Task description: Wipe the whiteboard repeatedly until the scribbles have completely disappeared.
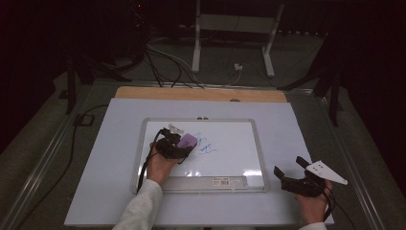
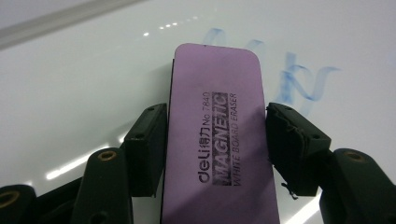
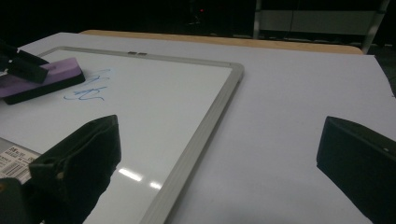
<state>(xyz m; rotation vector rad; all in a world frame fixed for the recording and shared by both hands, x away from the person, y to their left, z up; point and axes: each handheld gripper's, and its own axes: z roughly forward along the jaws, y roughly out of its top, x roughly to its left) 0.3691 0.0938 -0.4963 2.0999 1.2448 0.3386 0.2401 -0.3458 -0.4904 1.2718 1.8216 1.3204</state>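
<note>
Purple eraser (image 2: 219,135) between left claw (image 2: 217,140) pads

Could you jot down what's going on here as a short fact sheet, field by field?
Work in hand: wiping blue marks off a whiteboard
Left gripper: shut on the purple eraser, held against the whiteboard
Eraser label: magnetic white board eraser
Blue scribble: partly smeared, just beyond the eraser
Right gripper: open, holding nothing, beside the board's right edge
Surface: pale table under the board

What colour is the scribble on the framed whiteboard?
Blue scribble, beside the purple block eraser; clearest in the left gripper view.
</note>
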